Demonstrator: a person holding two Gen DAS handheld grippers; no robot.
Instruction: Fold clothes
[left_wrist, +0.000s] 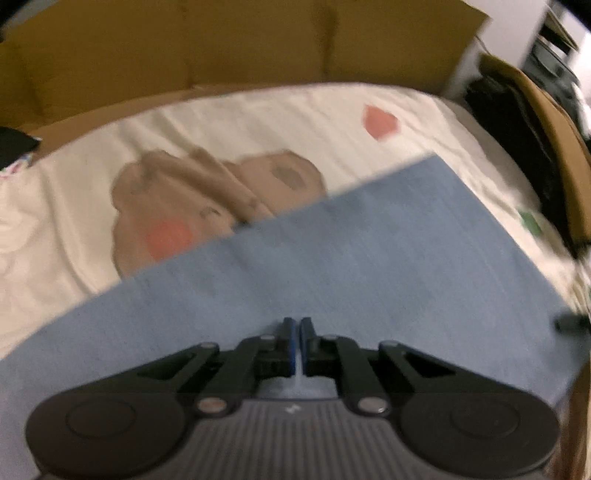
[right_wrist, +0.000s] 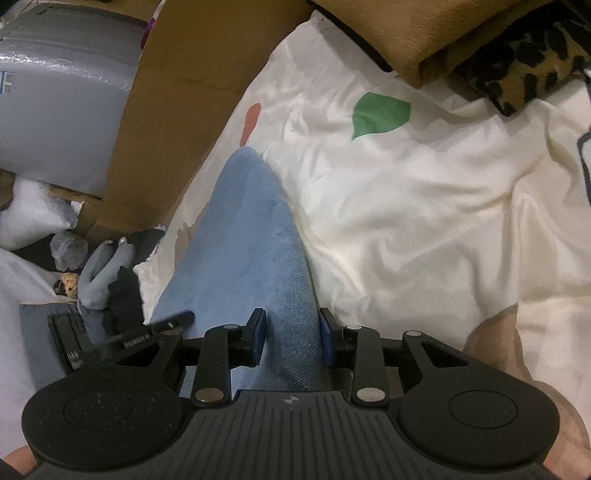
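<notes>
Blue denim cloth (left_wrist: 369, 258) lies on the white bed sheet (left_wrist: 258, 110). Left gripper (left_wrist: 296, 328) pinches its edge tight. Right gripper (right_wrist: 291, 332) hugs a thick fold. Pull both evenly so edges meet.

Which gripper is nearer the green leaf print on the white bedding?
Right. The right gripper straddles the blue garment, with the green leaf print plainly ahead of it. From the left gripper, shut over the same cloth, the leaf is a small patch at the far right edge.
</notes>
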